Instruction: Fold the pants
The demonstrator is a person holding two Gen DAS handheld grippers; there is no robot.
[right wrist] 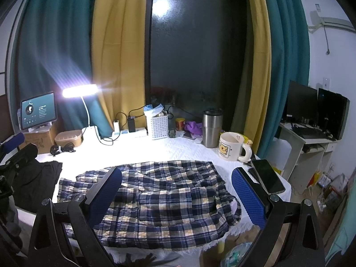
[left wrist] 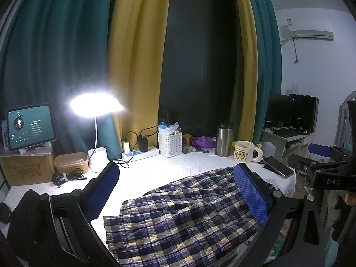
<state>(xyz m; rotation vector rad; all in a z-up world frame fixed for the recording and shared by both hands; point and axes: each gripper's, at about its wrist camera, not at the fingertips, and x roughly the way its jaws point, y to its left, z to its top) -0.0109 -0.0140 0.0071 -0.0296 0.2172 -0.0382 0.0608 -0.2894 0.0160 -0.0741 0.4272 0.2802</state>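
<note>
Navy, white and yellow plaid pants lie rumpled on the white-covered table; they also show in the right wrist view. My left gripper is open, its blue pads spread wide above the pants, holding nothing. My right gripper is open too, its blue pads spread above the pants, empty. The right gripper's black frame shows at the right of the left wrist view. The left gripper's frame shows at the left of the right wrist view.
A black garment lies at the table's left. At the back stand a lit lamp, tablet, power strip, white basket, steel tumbler and bear mug. Phones lie at the right edge.
</note>
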